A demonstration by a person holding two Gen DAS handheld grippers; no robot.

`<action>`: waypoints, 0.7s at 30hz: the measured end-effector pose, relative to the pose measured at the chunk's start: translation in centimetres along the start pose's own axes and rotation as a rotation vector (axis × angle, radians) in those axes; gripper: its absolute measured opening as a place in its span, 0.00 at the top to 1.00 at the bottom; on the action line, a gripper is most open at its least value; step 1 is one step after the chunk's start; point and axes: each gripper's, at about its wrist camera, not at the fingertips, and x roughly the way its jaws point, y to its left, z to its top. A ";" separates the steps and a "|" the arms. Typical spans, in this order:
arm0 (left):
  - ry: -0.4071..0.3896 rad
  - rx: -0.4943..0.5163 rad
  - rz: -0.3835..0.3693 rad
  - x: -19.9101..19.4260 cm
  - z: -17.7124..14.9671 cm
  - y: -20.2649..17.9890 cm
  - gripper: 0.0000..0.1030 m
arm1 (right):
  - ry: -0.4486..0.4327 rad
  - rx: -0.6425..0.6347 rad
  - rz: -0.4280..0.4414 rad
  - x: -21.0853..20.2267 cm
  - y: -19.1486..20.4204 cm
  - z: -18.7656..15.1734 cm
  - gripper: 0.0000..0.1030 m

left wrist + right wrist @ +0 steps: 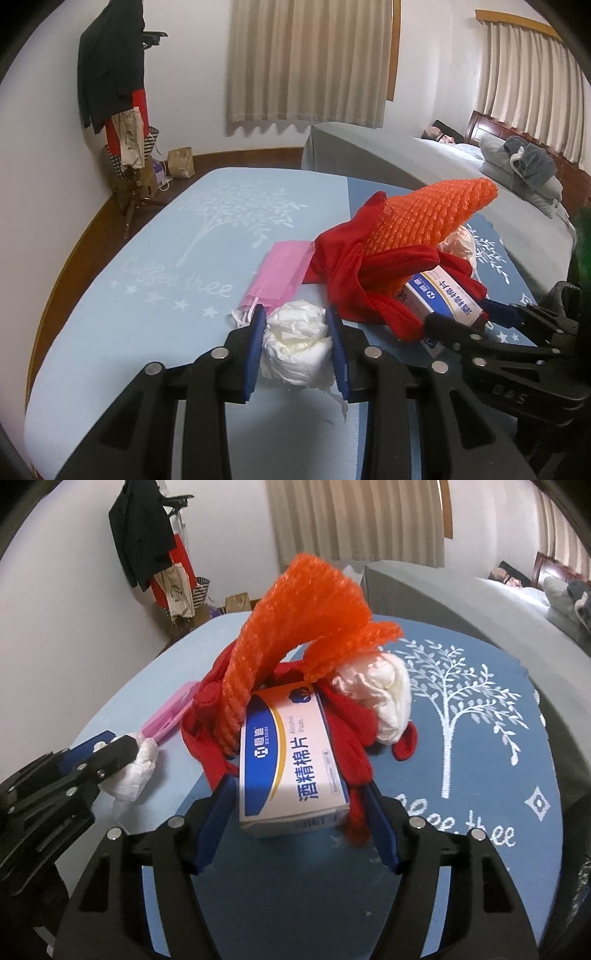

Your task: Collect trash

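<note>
Both views are evenly lit by soft indoor light; its source is out of frame. The curtains [310, 62] are drawn and do not glow. Shadows are faint and diffuse, lying close under the box [291, 760] and the tissue [295, 343]. No strong glare; small highlights sit on the gripper bolts. Fisheye distortion bends the walls and mat [147, 295] edges, with dark vignetting in the corners. Detail is slightly soft and noisy, softest toward the rims.
</note>
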 end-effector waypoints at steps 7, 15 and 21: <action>-0.002 0.001 -0.002 -0.2 0.0 0.0 0.68 | -0.014 -0.019 0.005 -0.3 0.3 0.0 0.44; -0.003 0.020 -0.028 -0.8 -0.5 -1.4 0.68 | -0.035 -0.007 0.017 -3.5 -0.8 -1.7 0.44; 0.008 0.046 -0.059 -1.0 -0.9 -3.1 0.68 | -0.032 0.003 -0.019 -5.5 -2.8 -3.6 0.44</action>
